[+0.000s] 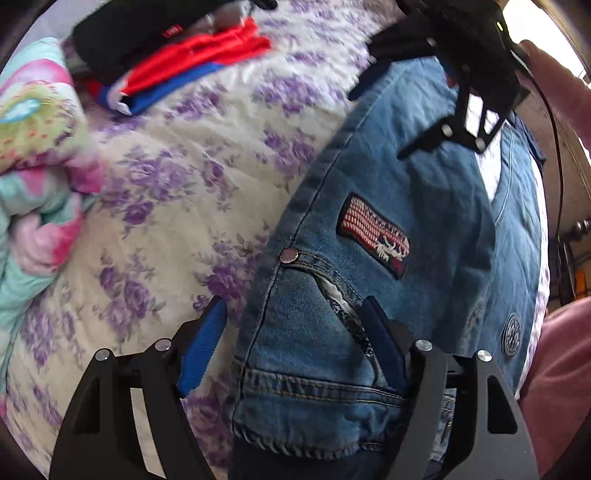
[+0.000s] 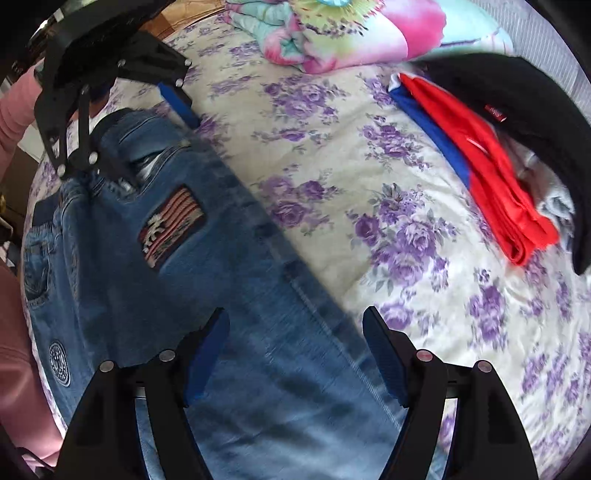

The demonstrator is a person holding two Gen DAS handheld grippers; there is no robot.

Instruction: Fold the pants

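Pants (image 1: 388,229) — one pair of blue jeans with one flag patch (image 1: 373,236) — lie flat on the flowered bed (image 1: 177,177), a wide stretch of bare cover beside their long edge. Both tools point down over them: left tool (image 1: 291,347) straddles the waist edge, right tool (image 2: 295,354) the leg — each with fingers apart, pressing nothing. One clothes pile (image 2: 491,155) lies well apart.

A bedspread (image 2: 332,177) with purple flowers covers the bed. In the right wrist view, a pink and mint quilt (image 2: 343,33) lies bunched at twelve o'clock. At two o'clock, a black garment (image 2: 524,110) rests on folded red and blue cloth (image 2: 491,173).
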